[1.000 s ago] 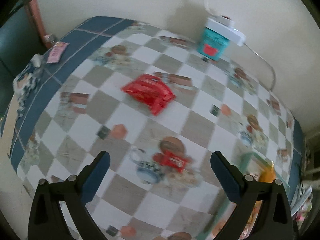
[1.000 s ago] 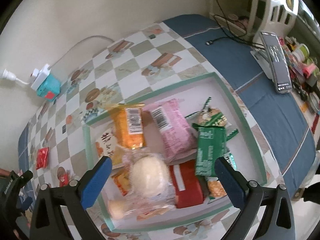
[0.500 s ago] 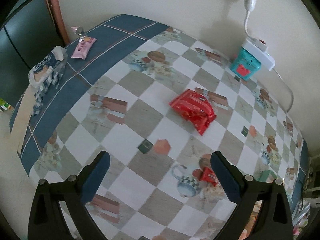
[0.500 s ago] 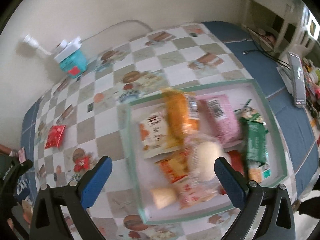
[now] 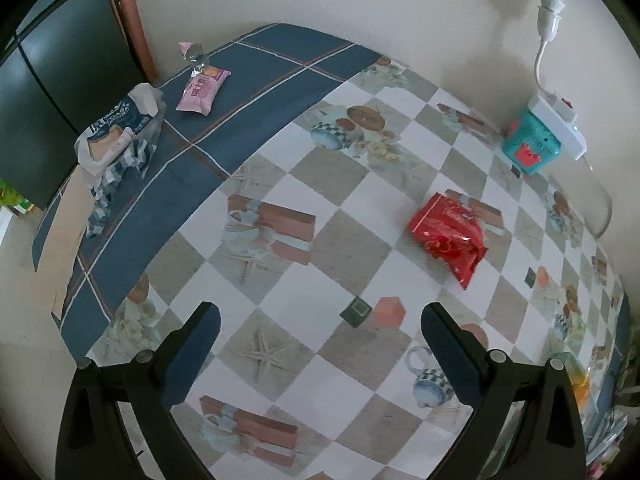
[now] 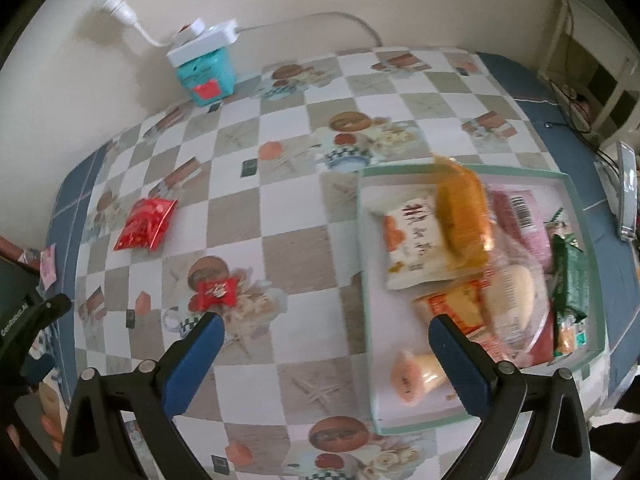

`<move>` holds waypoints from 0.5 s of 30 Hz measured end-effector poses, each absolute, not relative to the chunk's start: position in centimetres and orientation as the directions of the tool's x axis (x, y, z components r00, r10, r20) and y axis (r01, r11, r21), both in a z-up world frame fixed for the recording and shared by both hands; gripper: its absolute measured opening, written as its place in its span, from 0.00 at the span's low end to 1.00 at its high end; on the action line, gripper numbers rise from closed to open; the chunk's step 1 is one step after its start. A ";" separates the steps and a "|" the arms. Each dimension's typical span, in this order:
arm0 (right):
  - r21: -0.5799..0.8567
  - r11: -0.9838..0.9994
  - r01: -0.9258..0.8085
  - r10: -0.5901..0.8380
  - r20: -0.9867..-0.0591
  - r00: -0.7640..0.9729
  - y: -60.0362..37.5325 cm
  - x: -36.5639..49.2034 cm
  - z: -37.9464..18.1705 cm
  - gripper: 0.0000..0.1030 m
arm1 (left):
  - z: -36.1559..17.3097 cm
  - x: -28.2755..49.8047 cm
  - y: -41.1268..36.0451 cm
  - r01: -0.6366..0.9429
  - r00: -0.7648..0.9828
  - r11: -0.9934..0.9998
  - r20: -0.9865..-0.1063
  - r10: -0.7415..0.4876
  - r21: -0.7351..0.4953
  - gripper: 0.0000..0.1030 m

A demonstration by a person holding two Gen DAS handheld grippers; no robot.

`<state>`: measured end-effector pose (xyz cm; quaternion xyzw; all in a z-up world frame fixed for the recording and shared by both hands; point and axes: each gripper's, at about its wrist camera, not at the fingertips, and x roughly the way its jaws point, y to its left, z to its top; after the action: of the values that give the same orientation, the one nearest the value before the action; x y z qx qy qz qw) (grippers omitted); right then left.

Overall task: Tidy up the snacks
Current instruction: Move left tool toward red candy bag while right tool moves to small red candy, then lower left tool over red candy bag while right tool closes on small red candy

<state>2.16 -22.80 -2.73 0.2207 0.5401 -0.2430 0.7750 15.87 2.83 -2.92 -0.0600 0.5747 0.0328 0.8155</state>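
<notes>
Both grippers are swinging away from the tray [image 6: 582,196] toward loose snacks: the left gripper [image 5: 320,344] nearing the red pack [image 5: 448,236] mid-worktop, the right gripper [image 6: 326,346] nearing the small candy [image 6: 216,290]; jaws wide, empty.

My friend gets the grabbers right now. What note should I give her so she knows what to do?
Left gripper: open, empty, over the checked tablecloth.
Right gripper: open, empty, near the tray's left edge.
In the green-rimmed tray already: orange packet, white packet, pink packet, green packet, clear-wrapped bun and more.
Not in the tray yet: big red packet, small red candy, pink packet at the far corner, blue-and-white bag beside it.
The small red candy looks nearest the right gripper, so it is probably next.
</notes>
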 end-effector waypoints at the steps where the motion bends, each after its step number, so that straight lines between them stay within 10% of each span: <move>1: 0.075 0.788 0.611 -0.138 -0.946 0.295 -22.5 2.4 -2.9 1.00 | -3.1 15.9 2.9 -0.120 0.333 0.991 -0.943 -0.015 -0.058 0.98; 15: 0.059 0.830 0.555 -0.085 -0.970 0.230 -19.3 5.7 -7.3 1.00 | -7.3 17.2 2.9 -0.099 0.250 0.995 -0.968 0.031 0.006 0.98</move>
<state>5.69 -19.33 -7.30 0.2015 0.5837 -0.2111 0.7577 17.21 2.93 -7.34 -0.0281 0.6111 0.0410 0.7900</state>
